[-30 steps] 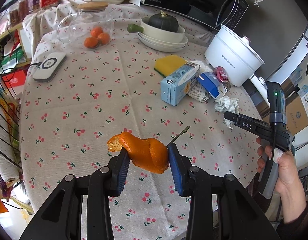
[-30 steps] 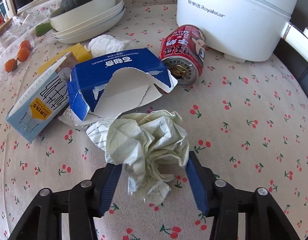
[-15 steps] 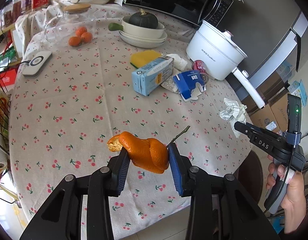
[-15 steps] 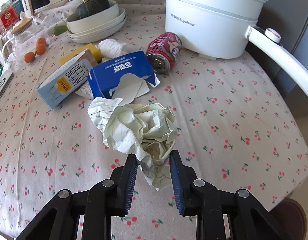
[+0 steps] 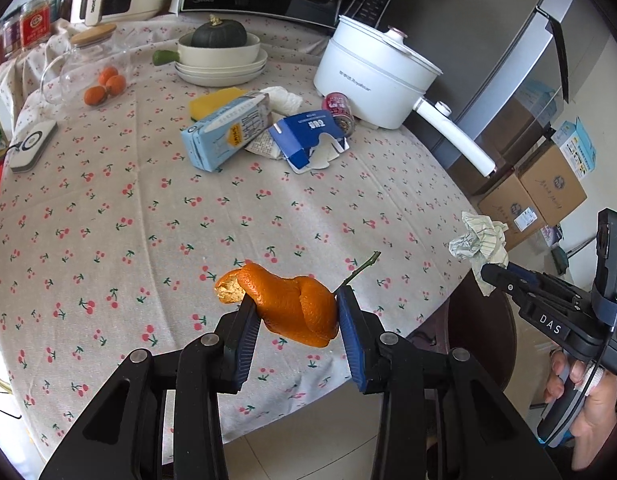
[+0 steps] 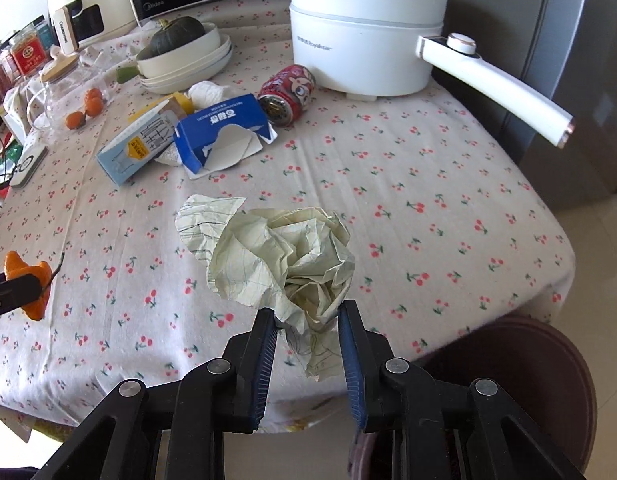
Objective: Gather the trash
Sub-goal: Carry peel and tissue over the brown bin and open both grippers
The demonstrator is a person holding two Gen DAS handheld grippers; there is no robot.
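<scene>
My left gripper (image 5: 296, 312) is shut on an orange peel (image 5: 292, 308) with a thin stem, held above the near edge of the cherry-print tablecloth (image 5: 188, 220). My right gripper (image 6: 306, 320) is shut on a crumpled ball of lined paper (image 6: 284, 256), lifted over the table's front edge. In the left wrist view that paper (image 5: 478, 242) hangs beyond the table's right rim, with a hand on the tool below it. More trash lies mid-table: a light blue carton (image 5: 224, 132), a torn blue box (image 5: 308, 136), a red can (image 5: 340, 108) and a white tissue (image 5: 282, 98).
A white electric pot (image 6: 368, 36) with a long handle stands at the back right. Stacked bowls hold a dark squash (image 5: 218, 34). A glass jar with small oranges (image 5: 104, 84) and a white device (image 5: 30, 146) sit left. A dark round stool (image 6: 528, 380) stands below the table edge; cardboard boxes (image 5: 536, 196) lie on the floor.
The right gripper closed on the crumpled paper and lifted it off the table toward the front edge. The left gripper drew back from the table with the peel still held.
</scene>
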